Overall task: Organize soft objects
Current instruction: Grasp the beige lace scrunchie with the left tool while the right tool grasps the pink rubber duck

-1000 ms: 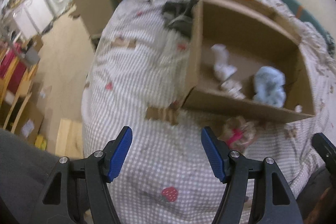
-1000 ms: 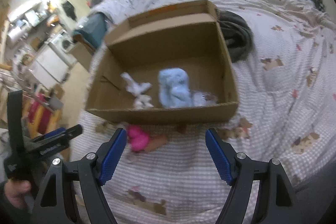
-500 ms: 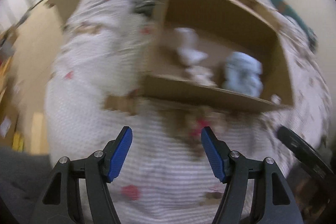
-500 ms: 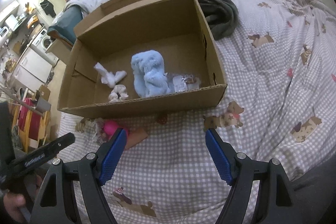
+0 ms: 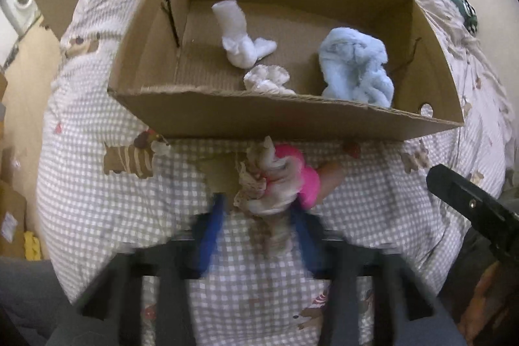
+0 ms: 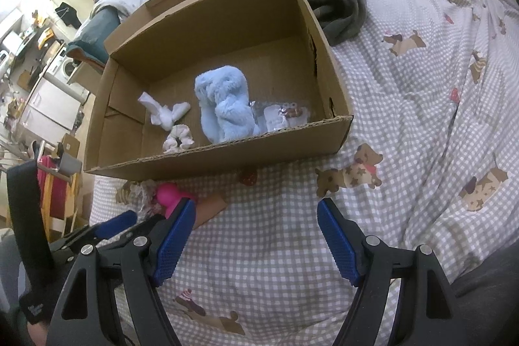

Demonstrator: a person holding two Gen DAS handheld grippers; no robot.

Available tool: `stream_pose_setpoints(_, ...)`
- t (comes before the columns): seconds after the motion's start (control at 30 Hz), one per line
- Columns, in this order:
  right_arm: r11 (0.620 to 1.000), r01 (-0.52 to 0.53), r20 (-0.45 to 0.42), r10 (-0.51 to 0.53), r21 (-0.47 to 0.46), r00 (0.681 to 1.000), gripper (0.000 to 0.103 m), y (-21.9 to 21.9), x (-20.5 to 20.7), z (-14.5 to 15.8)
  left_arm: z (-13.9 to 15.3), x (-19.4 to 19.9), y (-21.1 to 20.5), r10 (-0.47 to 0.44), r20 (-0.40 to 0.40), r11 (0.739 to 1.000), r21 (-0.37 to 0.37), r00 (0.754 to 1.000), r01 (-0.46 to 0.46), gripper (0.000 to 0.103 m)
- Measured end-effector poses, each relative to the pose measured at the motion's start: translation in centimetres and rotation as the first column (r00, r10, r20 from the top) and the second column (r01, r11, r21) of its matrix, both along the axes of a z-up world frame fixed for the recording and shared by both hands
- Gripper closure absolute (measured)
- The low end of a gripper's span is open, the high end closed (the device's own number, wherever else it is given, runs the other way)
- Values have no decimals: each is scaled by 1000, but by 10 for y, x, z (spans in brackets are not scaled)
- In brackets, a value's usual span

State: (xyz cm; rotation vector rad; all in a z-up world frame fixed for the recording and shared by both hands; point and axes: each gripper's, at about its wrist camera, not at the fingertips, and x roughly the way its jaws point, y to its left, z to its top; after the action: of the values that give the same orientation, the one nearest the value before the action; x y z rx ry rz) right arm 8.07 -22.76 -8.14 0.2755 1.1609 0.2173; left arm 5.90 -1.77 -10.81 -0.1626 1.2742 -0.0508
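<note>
Left wrist view: my left gripper (image 5: 259, 232) is smeared with motion blur, its blue fingers either side of the pink-and-cream soft toy (image 5: 275, 180). I cannot tell whether it has clenched on the toy or only brackets it. The toy lies on the checked bedspread (image 5: 97, 200), just at the near wall of the cardboard box (image 5: 259, 115), which fills the picture from 10 to 2 o'clock. Inside the box sit a white sock (image 5: 241, 39) at 12, a cream scrunchie (image 5: 267, 80) just below it, and a fluffy blue cloth (image 5: 356, 67) toward 1 o'clock.

In the right wrist view, my right gripper (image 6: 256, 242) hangs released and empty over the bedspread, with the toy at its 10 o'clock and a small clear packet (image 6: 282, 115) beside the blue cloth in the box.

My worry is the grip. The toy's lacy trim is loose, so I judge that a pinch on frill alone could let the body sag and drop. The near wall stands right ahead; too low a lift could snag the toy there or shove the box across the soft bedding.
</note>
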Motion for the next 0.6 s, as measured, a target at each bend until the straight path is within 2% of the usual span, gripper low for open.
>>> stream_pose_setpoints(0.07, 1000, -1, -3, 1, -2, 1000, 21, 0, 0, 0, 2, 0, 5, 18, -14, 999, -29, 1000, -19, 91)
stream_pose_setpoints(0.17, 1000, 3, -2, -3, -2, 1000, 21, -1, 0, 0, 20, -7, 10, 25, 25, 999, -49, 999, -24, 92)
stream_pose_setpoints(0.33, 999, -5, -16, 6, 35, 1000, 21, -3, -1, -1, 59, -20, 30, 58, 80, 998, 8, 995, -59, 92)
stream_pose_setpoints(0.47, 994, -77, -26, 79, 75, 997, 21, 13, -2, -2, 72, -26, 49, 93, 99, 995, 13, 991, -94, 92)
stream_pose_setpoints(0.6, 981, -192, -21, 192, 23, 981, 21, 50, -1, -4, 67, -31, 60, 138, 101, 990, 24, 985, -141, 92)
